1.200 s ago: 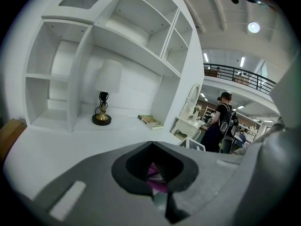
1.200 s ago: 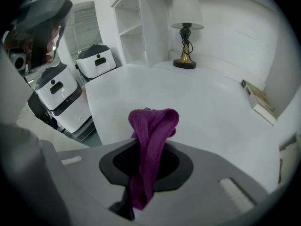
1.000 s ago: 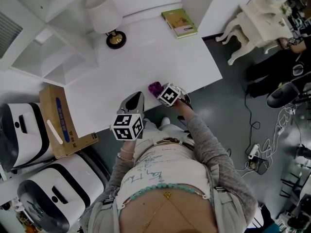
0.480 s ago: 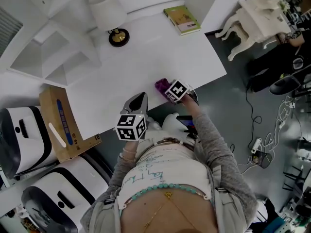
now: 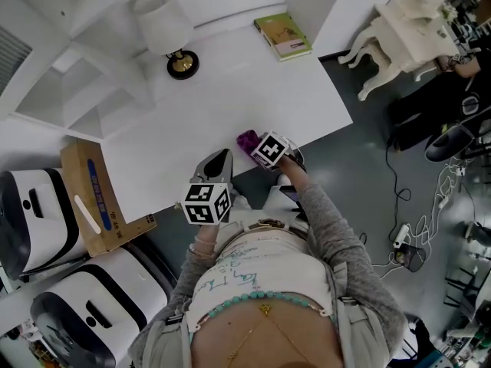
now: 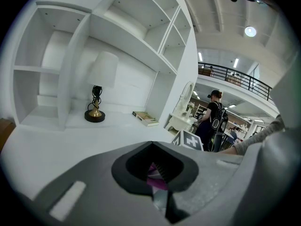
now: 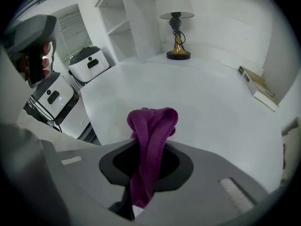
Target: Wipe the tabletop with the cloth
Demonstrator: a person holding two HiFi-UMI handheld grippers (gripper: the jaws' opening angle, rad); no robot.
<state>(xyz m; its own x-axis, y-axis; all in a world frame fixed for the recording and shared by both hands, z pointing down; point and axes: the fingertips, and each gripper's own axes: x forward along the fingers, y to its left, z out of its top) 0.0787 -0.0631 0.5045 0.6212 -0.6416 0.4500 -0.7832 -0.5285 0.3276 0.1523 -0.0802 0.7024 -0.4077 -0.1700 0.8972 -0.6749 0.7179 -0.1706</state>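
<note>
A purple cloth (image 5: 246,139) (image 7: 151,126) sits at the near edge of the white tabletop (image 5: 230,90), bunched up between the jaws of my right gripper (image 5: 257,146) (image 7: 148,149), which is shut on it. In the right gripper view the cloth stands up out of the jaws over the table (image 7: 197,98). My left gripper (image 5: 218,155) (image 6: 154,171) hovers at the same table edge, just left of the right one. Its jaws are shut with nothing held. A scrap of purple shows through its jaw window.
A white-shaded lamp (image 5: 173,37) on a gold base and a green book (image 5: 283,35) stand at the table's far side. White shelving (image 5: 69,90) lies left. A cardboard box (image 5: 90,190) and two white machines (image 5: 34,213) sit at the near left. A white carved stool (image 5: 406,29) is far right.
The right gripper with the cloth has shifted slightly right along the near table edge and back again. The left gripper has hardly moved.
</note>
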